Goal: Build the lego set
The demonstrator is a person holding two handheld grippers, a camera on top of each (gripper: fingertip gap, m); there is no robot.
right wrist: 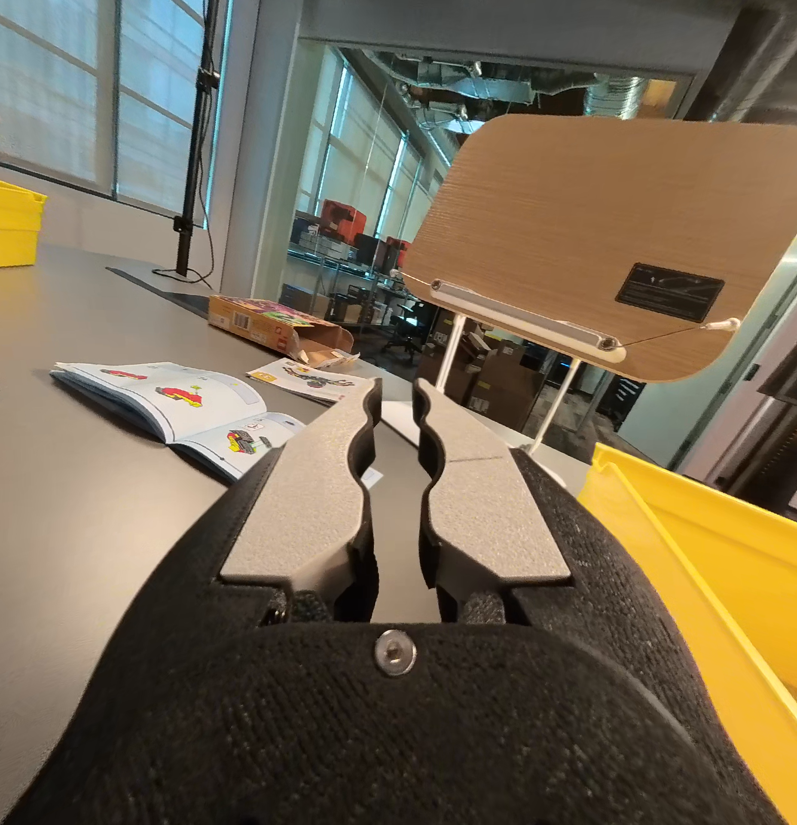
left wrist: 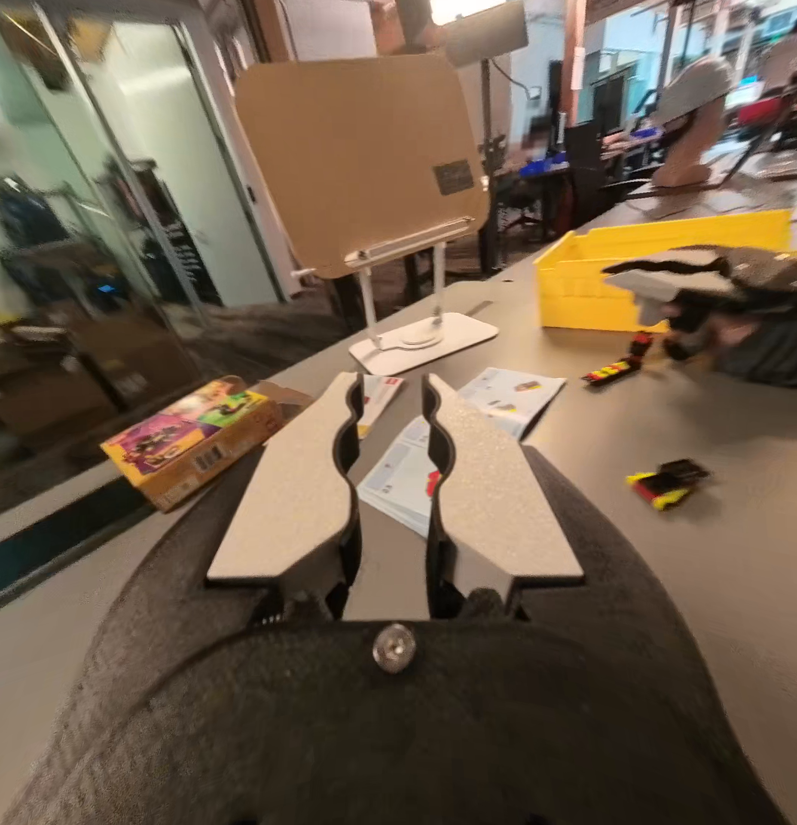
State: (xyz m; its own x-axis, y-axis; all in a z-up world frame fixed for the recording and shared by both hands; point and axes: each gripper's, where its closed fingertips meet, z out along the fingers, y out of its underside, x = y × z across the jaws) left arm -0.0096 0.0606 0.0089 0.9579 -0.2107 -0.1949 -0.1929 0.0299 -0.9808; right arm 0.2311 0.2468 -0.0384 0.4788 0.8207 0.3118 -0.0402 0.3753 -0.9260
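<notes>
Left wrist view, left to right. One box (left wrist: 189, 439) lies flat at the tabletop (left wrist: 610, 580) edge, one end flap open. The left hand-held gripper (left wrist: 390, 384) hovers above the tabletop with its jaws apart and nothing between them. Below and beyond its fingers lie two booklets: one open booklet (left wrist: 398, 482) directly under the fingers and a folded leaflet (left wrist: 381, 397) just behind it. A further open page (left wrist: 512, 397) shows to the right of the fingers; whether it belongs to the same booklet cannot be told. One stand (left wrist: 361, 174), a wooden panel on a white base, is set behind the paper. Two partial lego builds rest on the tabletop, well apart: one red, yellow and black strip (left wrist: 615, 366) near the bin, and one black, red and yellow block (left wrist: 666, 484) nearer the camera. One yellow bin (left wrist: 584, 285) stands at far right. The right hand-held gripper (left wrist: 619, 274) is in front of the bin, blurred.

Right wrist view, left to right. A yellow bin corner (right wrist: 8, 227) shows at the far left edge. The open booklet (right wrist: 164, 410), the box (right wrist: 271, 326) and the leaflet (right wrist: 307, 379) lie on the tabletop. The right hand-held gripper (right wrist: 396, 388) is empty, jaws parted by a narrow gap. The stand (right wrist: 588, 241) rises ahead. One yellow bin (right wrist: 700, 558) sits just beside the gripper at right.
</notes>
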